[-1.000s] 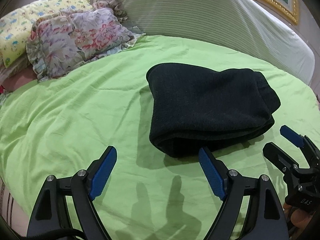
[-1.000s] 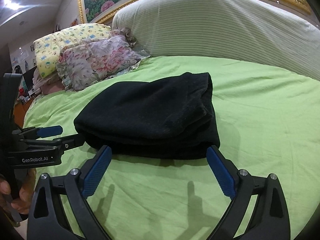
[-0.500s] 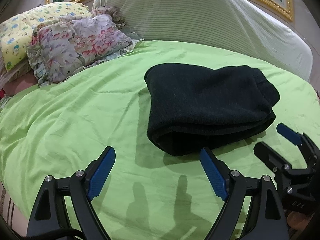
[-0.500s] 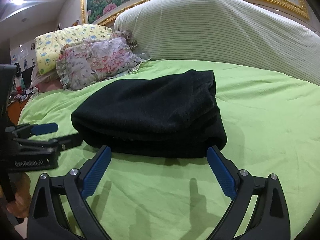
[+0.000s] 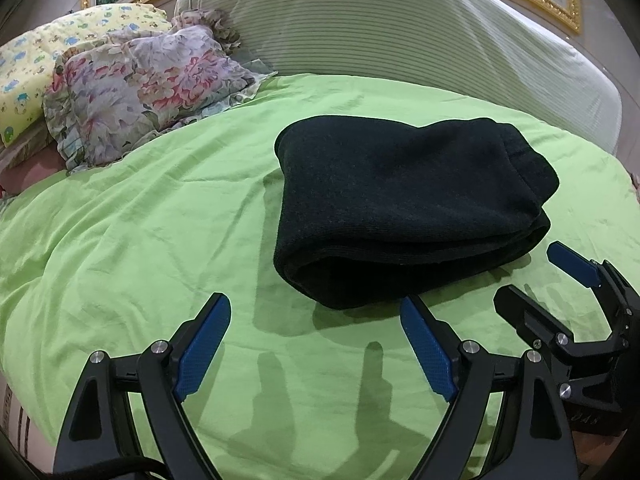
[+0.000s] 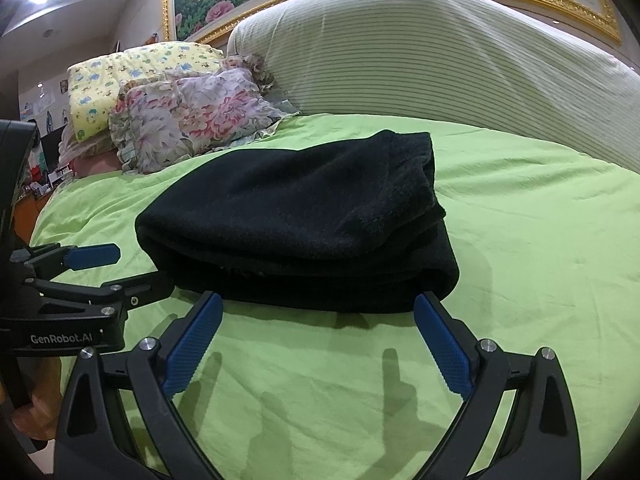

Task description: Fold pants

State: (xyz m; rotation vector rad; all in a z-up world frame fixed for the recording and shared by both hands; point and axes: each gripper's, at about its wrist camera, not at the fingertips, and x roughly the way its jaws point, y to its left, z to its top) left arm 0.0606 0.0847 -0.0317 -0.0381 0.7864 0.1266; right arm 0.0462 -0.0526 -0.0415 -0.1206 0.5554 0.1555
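The black pants [image 5: 404,204] lie folded into a thick bundle on the green bed sheet [image 5: 140,240]; they also show in the right wrist view [image 6: 304,216]. My left gripper [image 5: 316,340] is open and empty, just short of the bundle's near left corner. My right gripper [image 6: 316,336] is open and empty, right at the bundle's near edge. In the left wrist view the right gripper [image 5: 532,276] sits at the bundle's right end. In the right wrist view the left gripper [image 6: 120,268] sits at its left end.
A floral pillow [image 5: 140,88] and a yellow patterned pillow [image 5: 48,52] lie at the back left. A large striped white cushion [image 5: 400,28] stands behind the bed. The bed's left edge drops off beside an orange cabinet [image 6: 28,212].
Both grippers have drawn back slightly from the folded pants and stayed open. The pants have not moved.
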